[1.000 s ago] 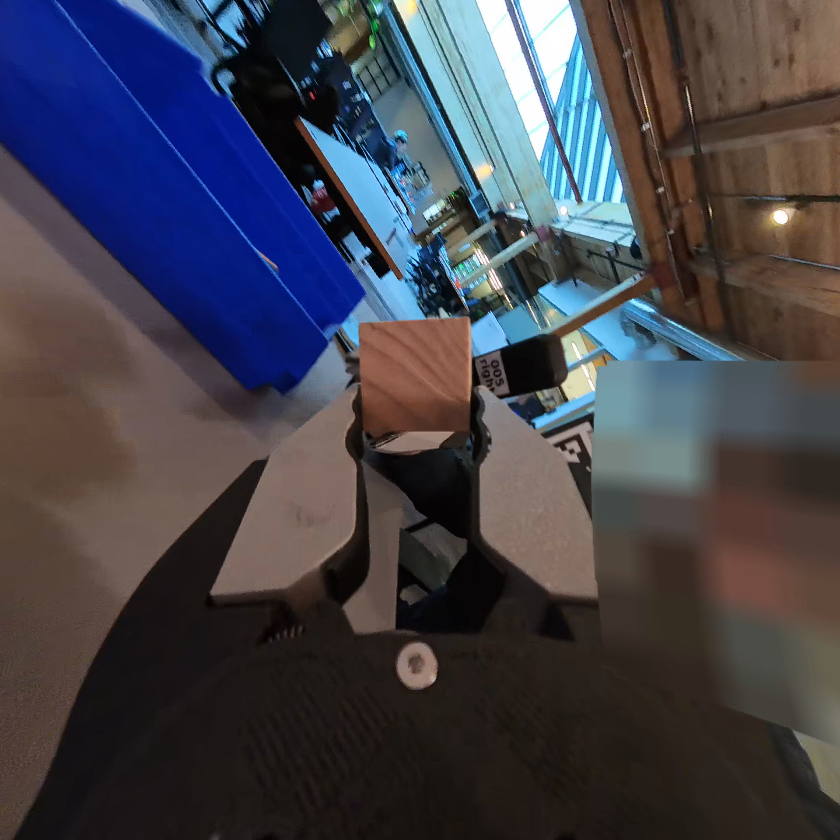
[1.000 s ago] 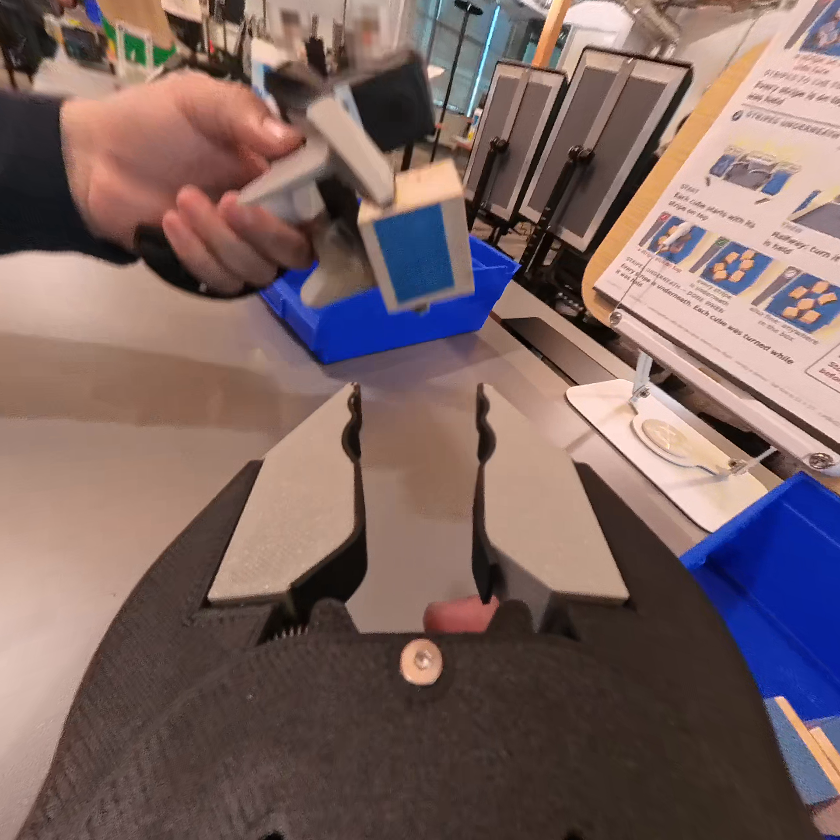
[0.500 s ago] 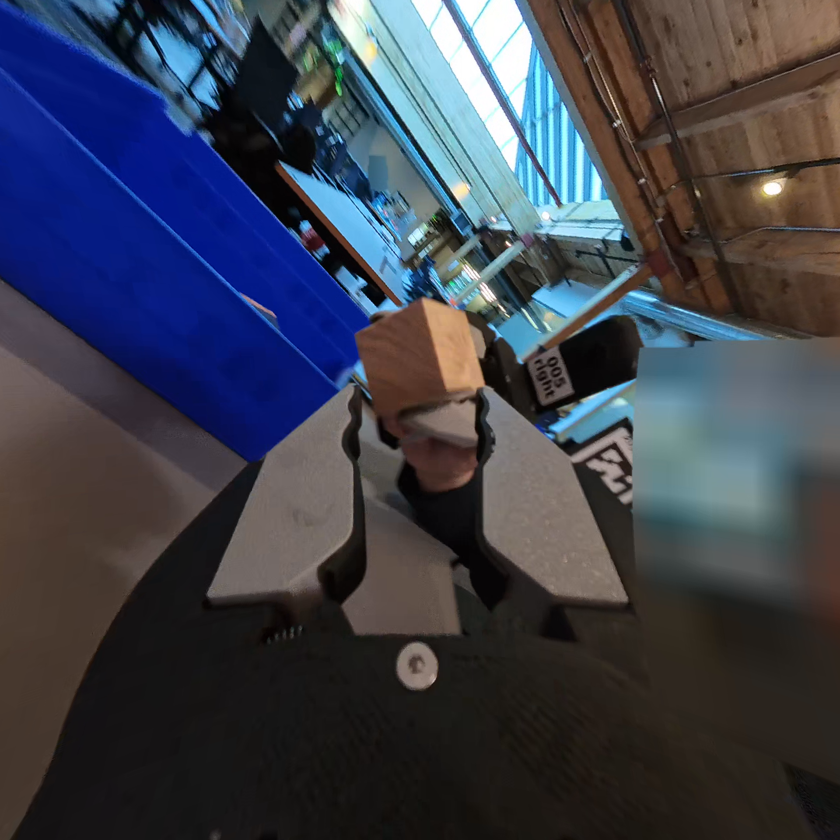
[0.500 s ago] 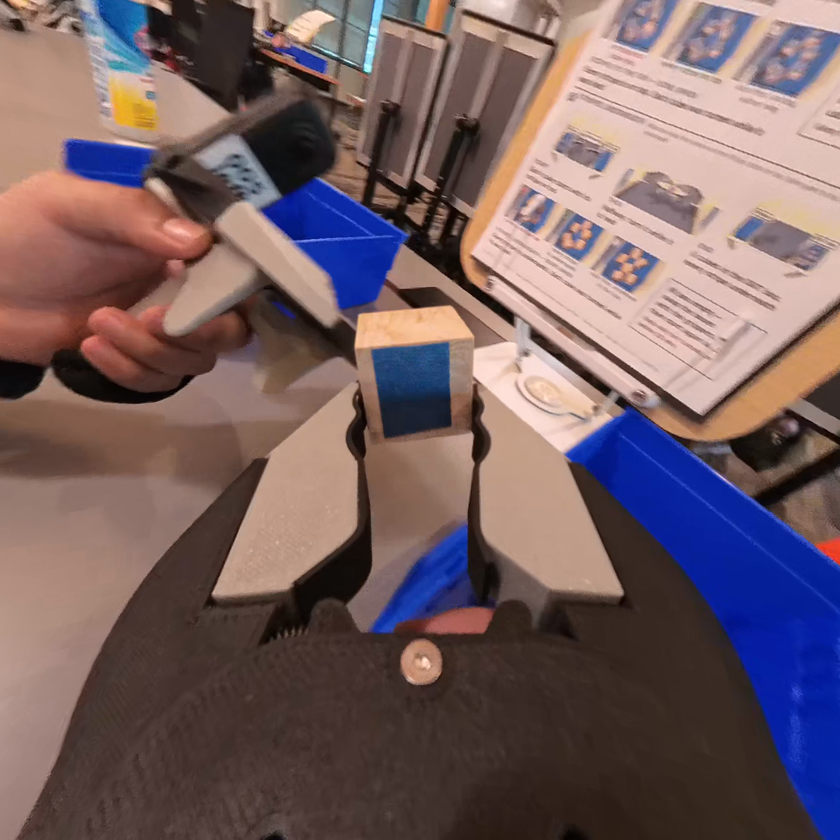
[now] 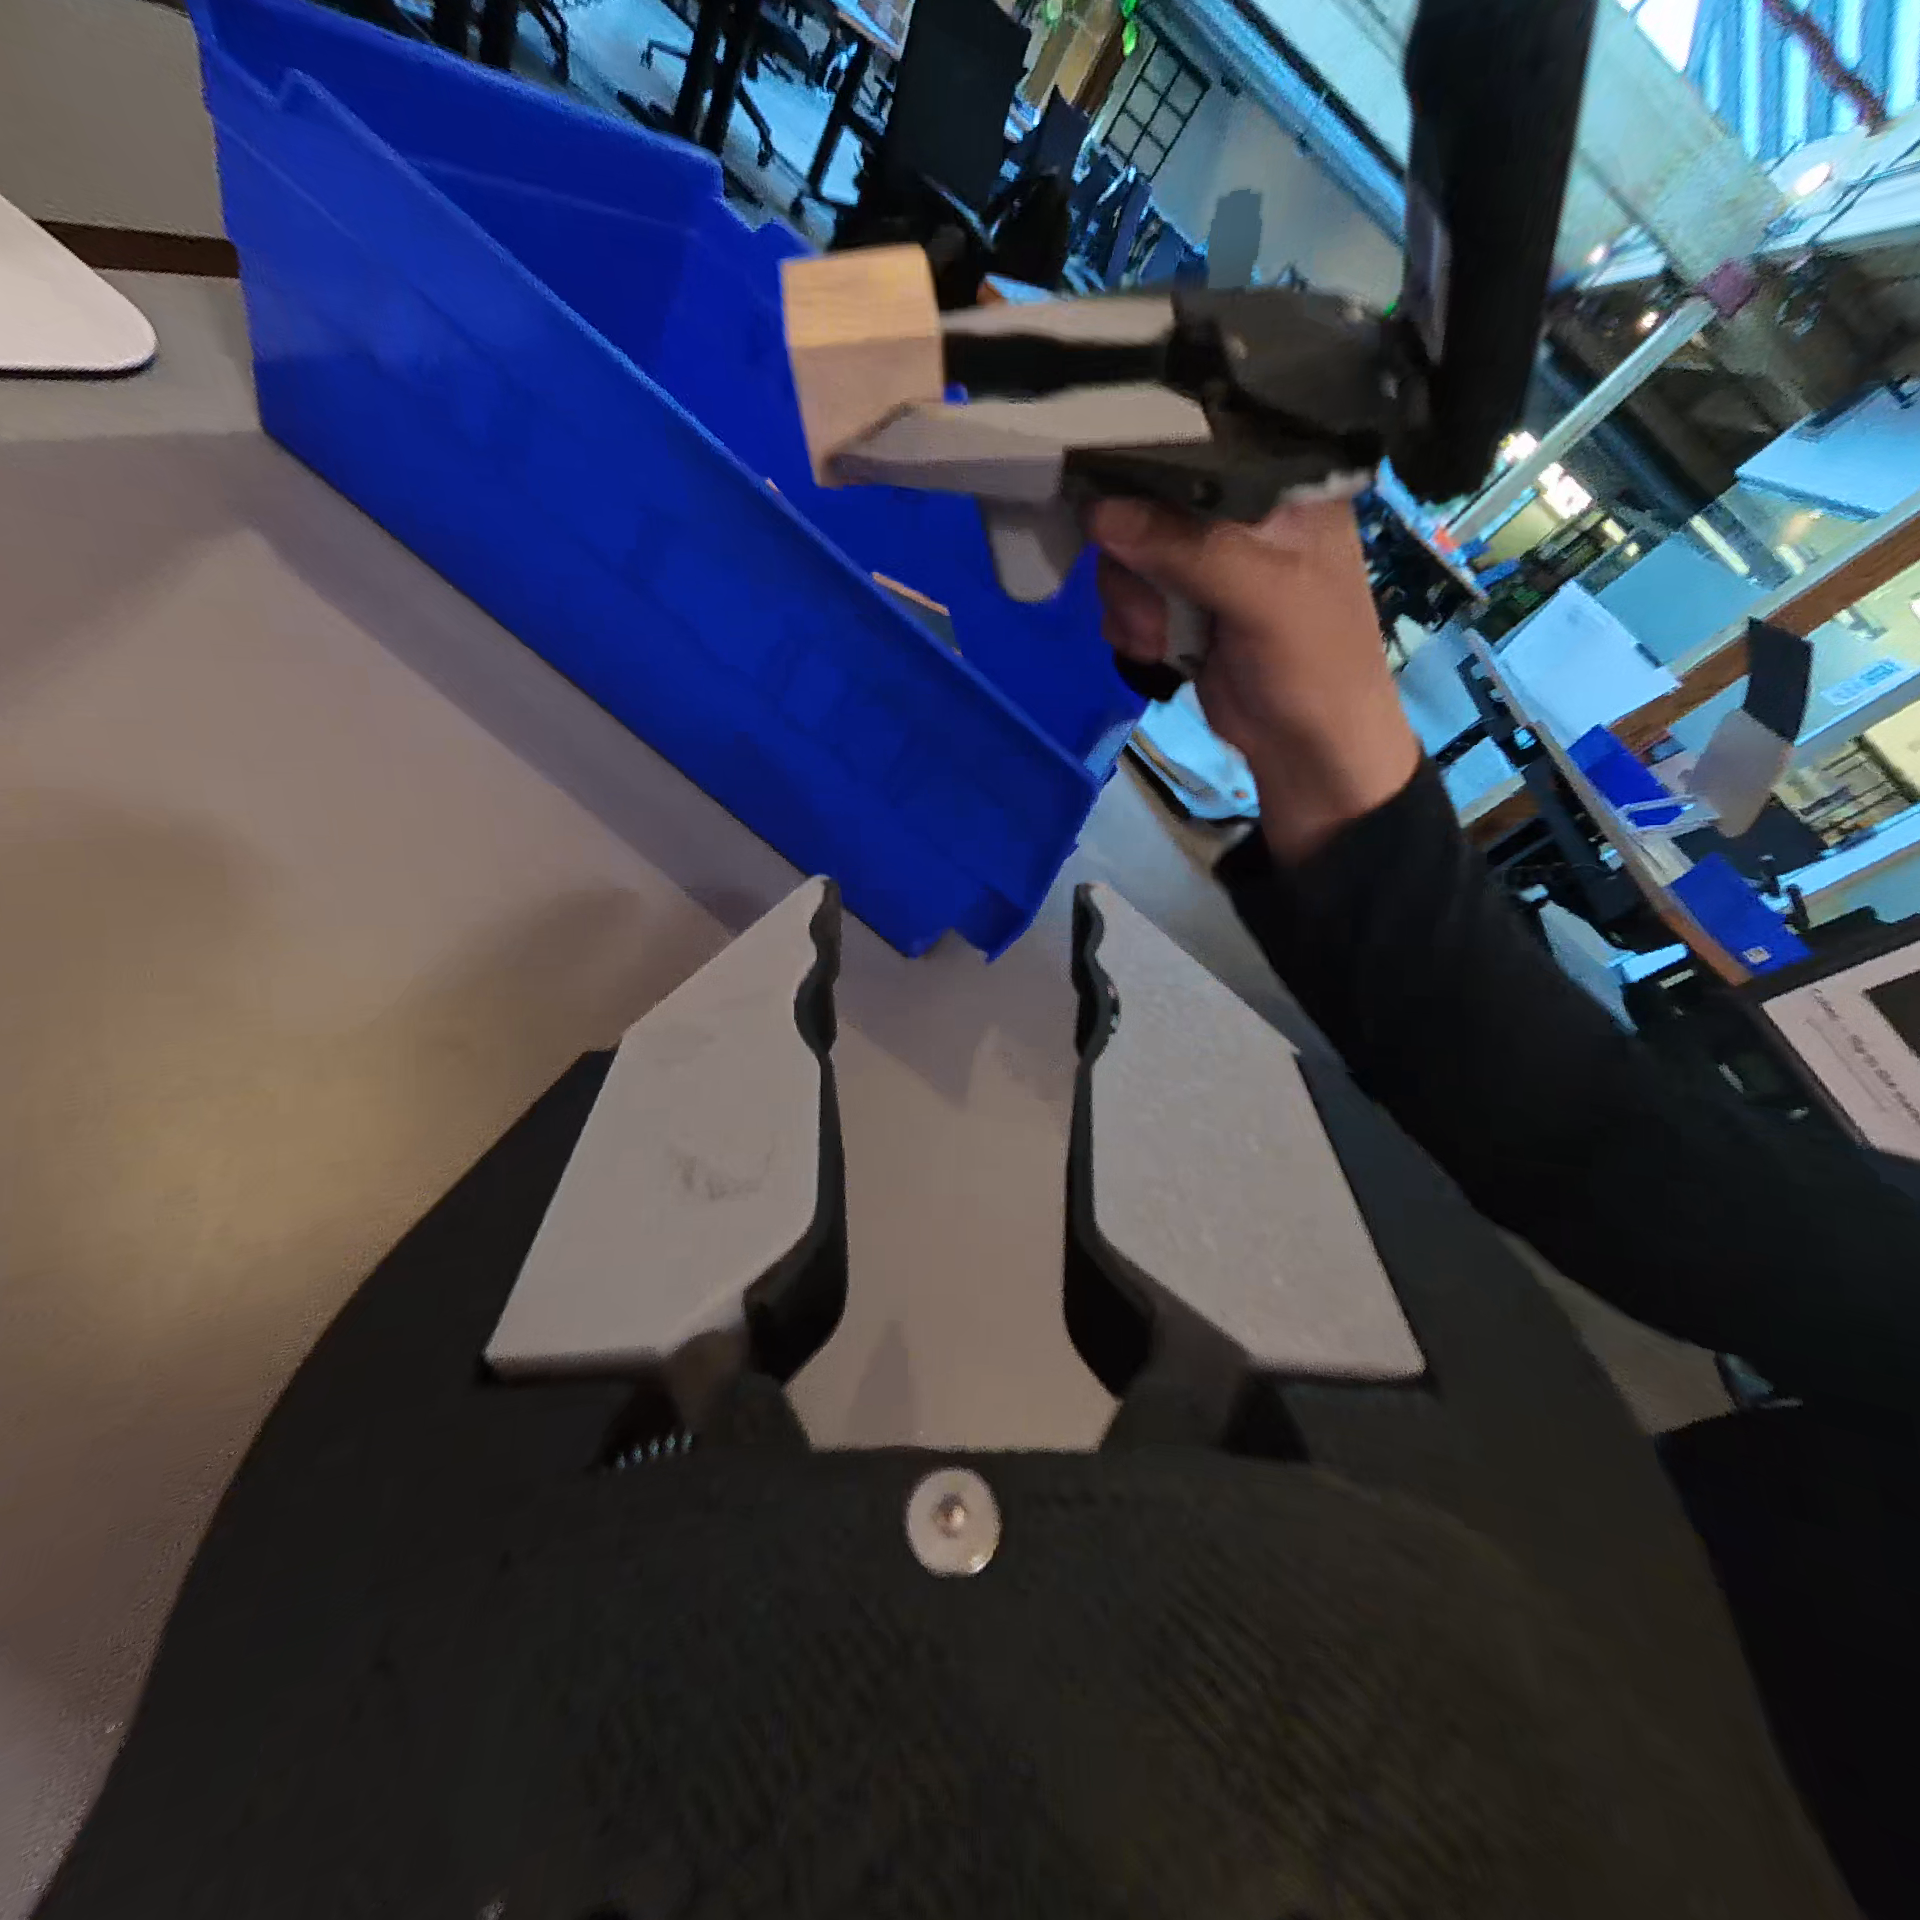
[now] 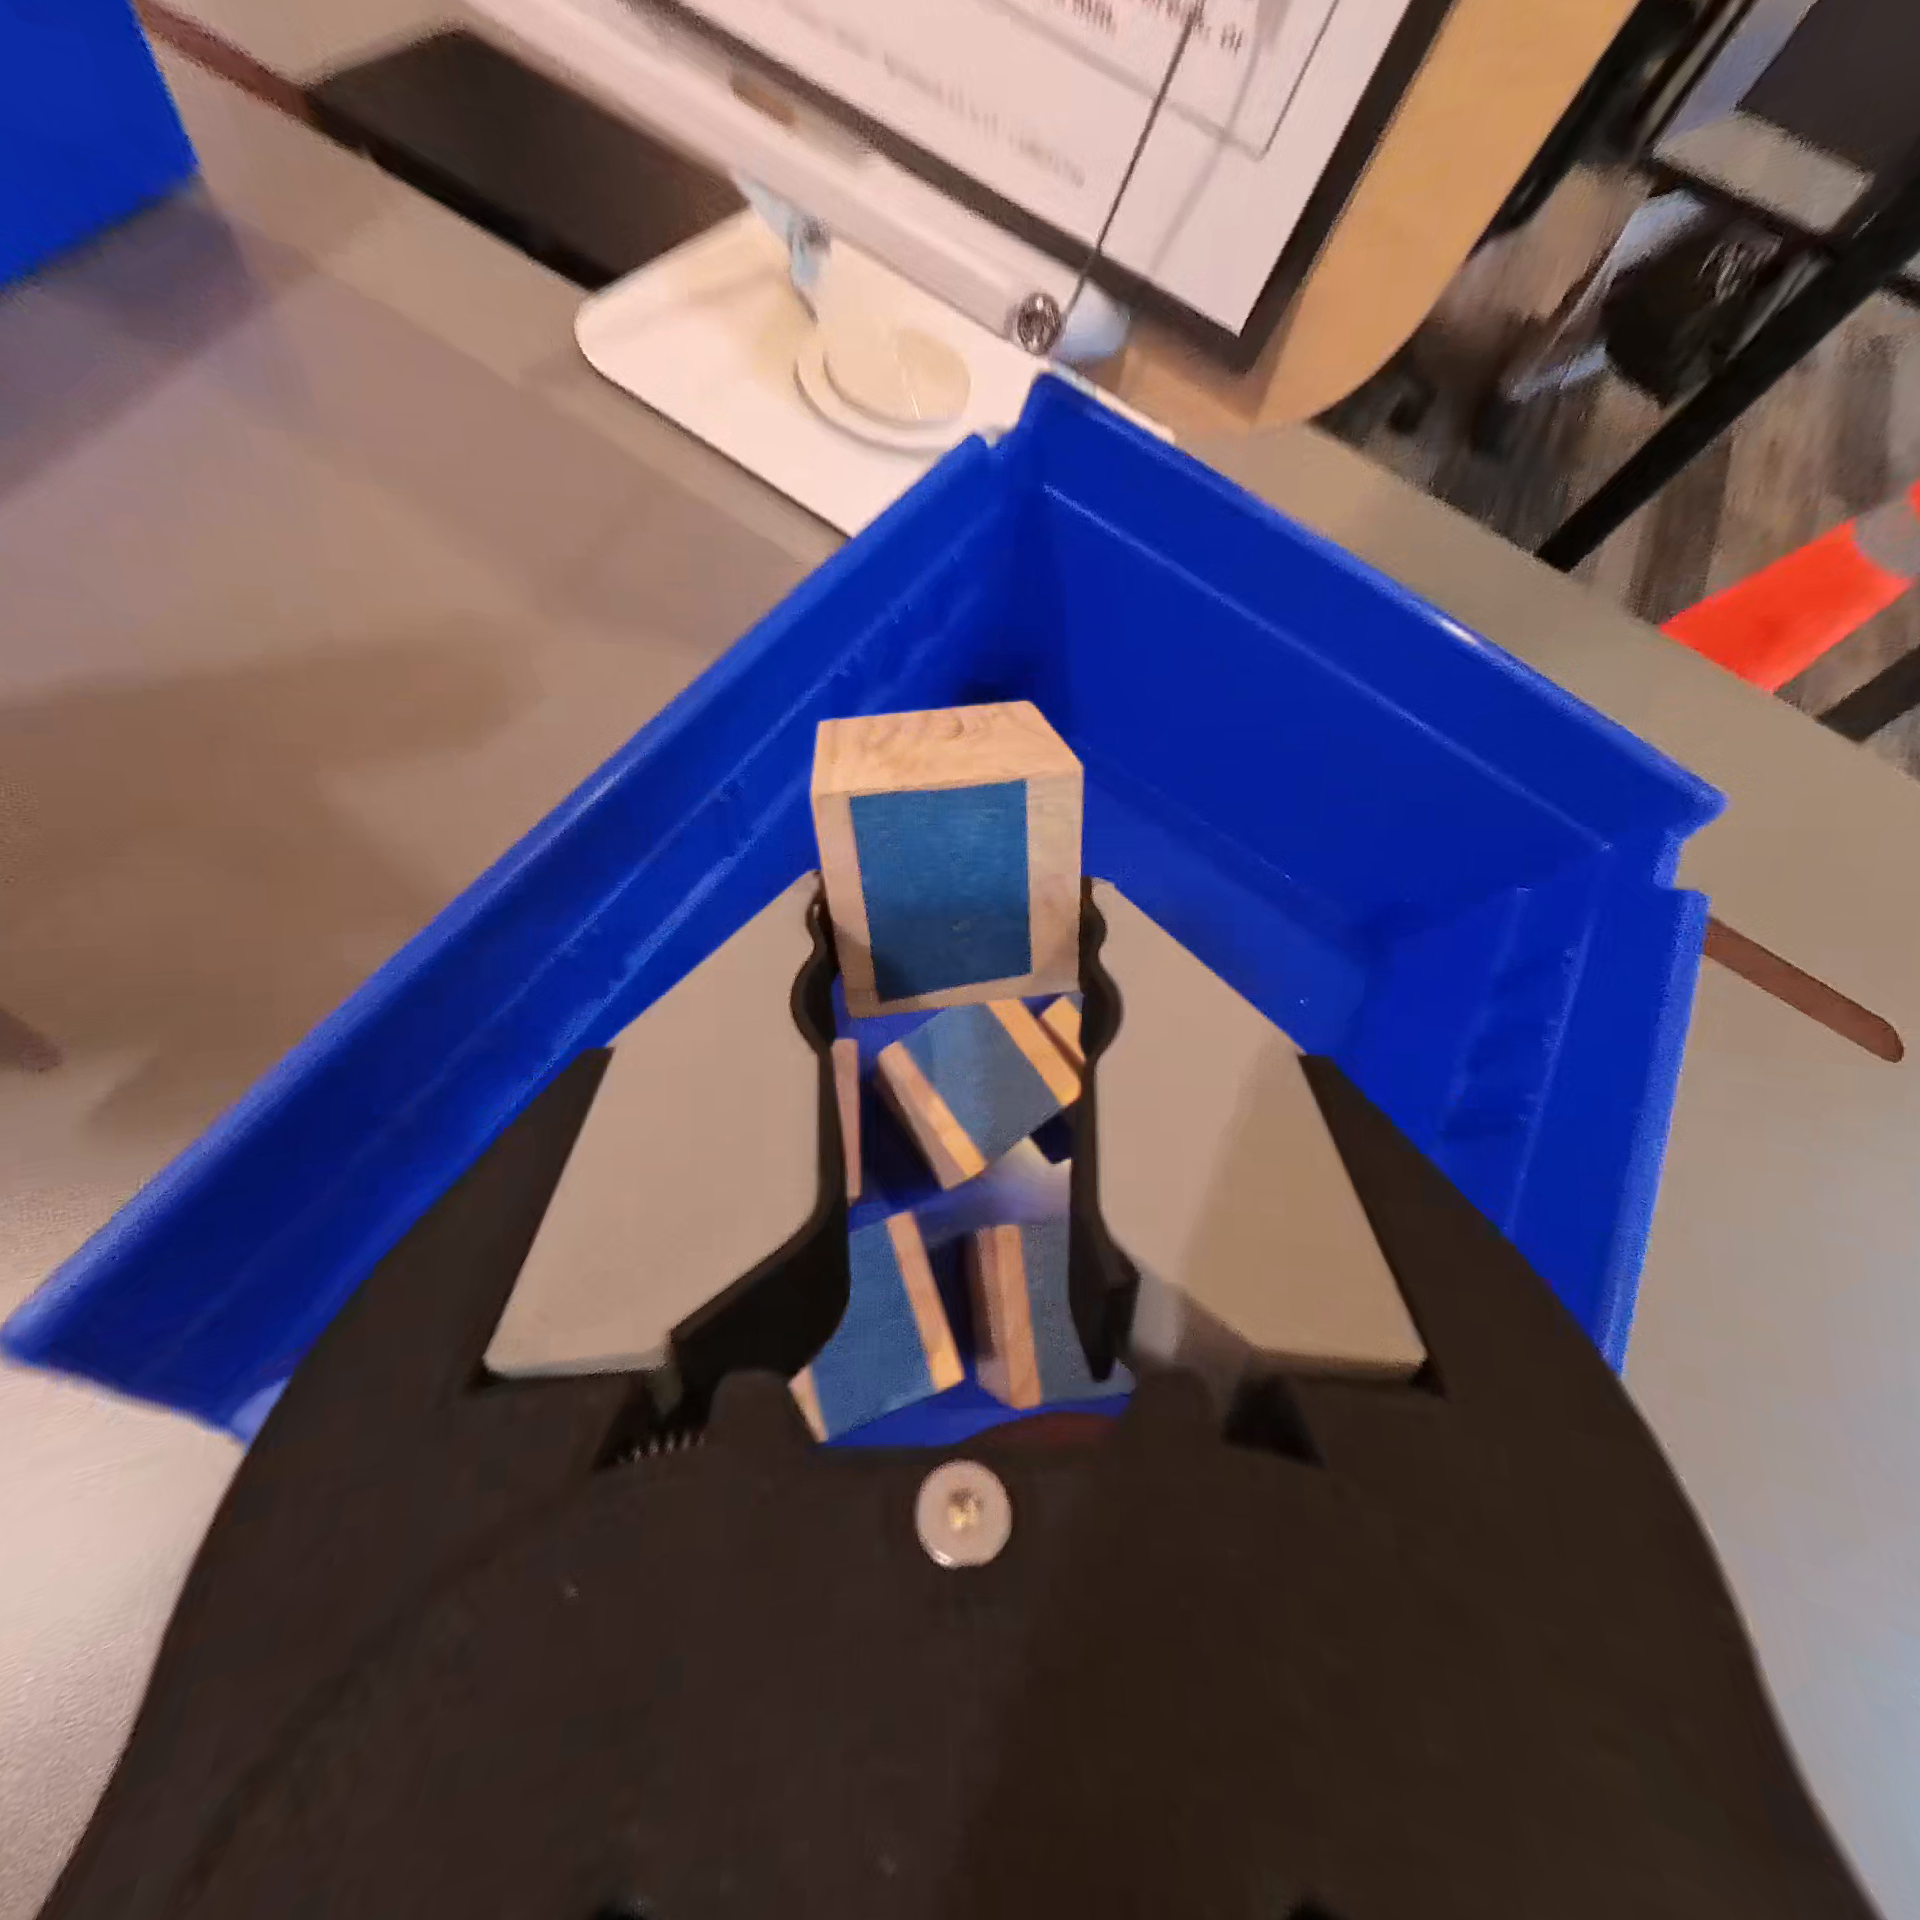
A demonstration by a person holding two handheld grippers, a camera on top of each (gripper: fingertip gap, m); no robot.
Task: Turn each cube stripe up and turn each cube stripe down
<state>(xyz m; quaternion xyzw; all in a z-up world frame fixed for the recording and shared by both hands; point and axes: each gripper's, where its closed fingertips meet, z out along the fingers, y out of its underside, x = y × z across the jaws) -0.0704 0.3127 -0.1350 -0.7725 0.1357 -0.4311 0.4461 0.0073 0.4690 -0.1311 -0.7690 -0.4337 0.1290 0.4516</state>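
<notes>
- cube (image 6: 945, 862), wooden with a blue stripe on the face turned toward the right wrist camera, is pinched at the tips of the right gripper (image 6: 951, 940) and held in the air above the blue bin (image 6: 1299, 665); in the left wrist view the same cube (image 5: 862, 343) shows only bare wood.
- grey table (image 5: 260, 779) carries everything, the largest surface in both views.
- the blue bin sits on it with its open top toward the right wrist camera; in the left wrist view the bin (image 5: 582, 499) stretches away just past the left gripper's tips.
- instruction board (image 6: 1039, 94) stands behind the bin on a white base (image 6: 717, 343); its printed text is blurred and unreadable.
- left gripper (image 5: 951, 977) hangs over the table with its jaws apart and nothing between them.
- hand (image 5: 1247, 634) in a dark sleeve (image 5: 1507, 1039) grips the right gripper's handle, seen from the left wrist view.
- more cubes (image 6: 977, 1091) lie in the bin under the held one, several with blue stripe faces upward; how many cannot be counted.
- orange strip (image 6: 1787, 613) at far right, blurred.
</notes>
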